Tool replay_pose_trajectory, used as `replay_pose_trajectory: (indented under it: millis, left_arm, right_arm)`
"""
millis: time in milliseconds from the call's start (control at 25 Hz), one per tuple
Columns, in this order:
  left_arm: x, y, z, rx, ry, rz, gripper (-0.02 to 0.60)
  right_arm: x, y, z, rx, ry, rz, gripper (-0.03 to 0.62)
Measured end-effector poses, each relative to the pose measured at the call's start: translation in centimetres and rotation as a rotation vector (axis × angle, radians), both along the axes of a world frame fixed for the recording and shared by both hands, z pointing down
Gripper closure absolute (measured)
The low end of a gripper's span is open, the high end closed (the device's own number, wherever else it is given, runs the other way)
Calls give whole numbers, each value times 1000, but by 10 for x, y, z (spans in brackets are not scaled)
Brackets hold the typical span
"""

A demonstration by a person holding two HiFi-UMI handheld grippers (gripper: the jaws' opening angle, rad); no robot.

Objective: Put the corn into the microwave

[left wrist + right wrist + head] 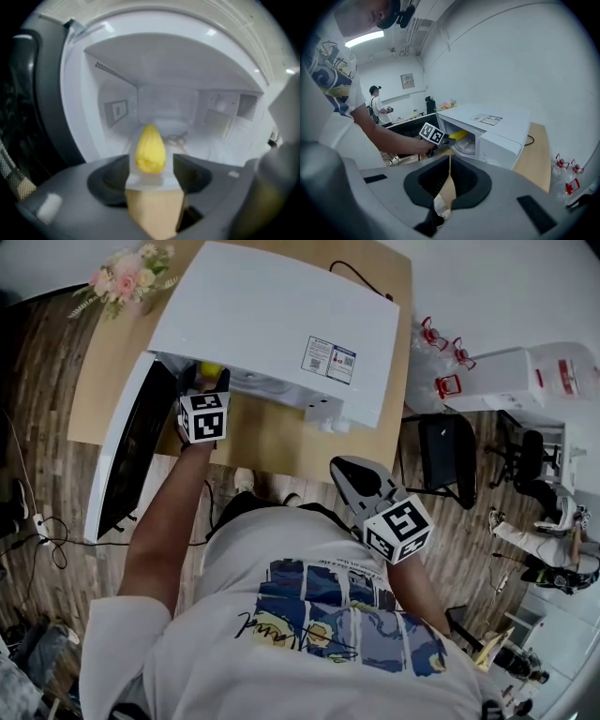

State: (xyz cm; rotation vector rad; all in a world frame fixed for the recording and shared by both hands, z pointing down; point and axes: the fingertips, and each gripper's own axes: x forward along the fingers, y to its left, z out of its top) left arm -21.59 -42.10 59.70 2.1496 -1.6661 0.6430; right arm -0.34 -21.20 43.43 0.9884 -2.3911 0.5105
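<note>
The yellow corn (150, 149) lies on the floor of the white microwave's (272, 324) cavity (164, 103), one end toward me. My left gripper (151, 164) is at the cavity's mouth, jaws wide apart on either side of the corn's near end, with small gaps showing and no pad pressing on it. In the head view the corn (210, 369) peeks out just past the left gripper (212, 379). The right gripper view shows the corn (458, 135) inside the opening. My right gripper (342, 468) hangs back over the table's near edge, jaws (450, 159) shut on nothing.
The microwave door (136, 456) swings open to the left, past the wooden table's (272, 432) edge. Flowers (131, 277) stand at the table's far left corner. A dark chair (445, 456), bottles (436, 362) and a white box (544, 381) are at the right.
</note>
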Motion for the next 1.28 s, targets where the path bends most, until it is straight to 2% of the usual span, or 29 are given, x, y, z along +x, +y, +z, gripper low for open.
replay_pose_trajectory:
  millis: [400,560,800,880,1120,1280]
  left_arm:
    - [19,78,-22,-12,22,-38,305]
    - [32,115,-35,-8,47,-39,377]
    - [44,172,-53,-6,72,-77,542]
    - [52,191,-60,-5,81,-66,571]
    - [94,254,-71,-18,169,14,572]
    - [130,297,-82,-35,230,103,574]
  right_arm:
    - [34,32,-12,45,-39,-55,577]
    - [49,48,-13,55,-60,-77,577]
    - [72,77,-15,71,-87,-110,579]
    - [79,87,-17,78,-101,-118,580]
    - [92,129,-4,68,-119,-163,582]
    - [99,156,5,53,-125,-167,582]
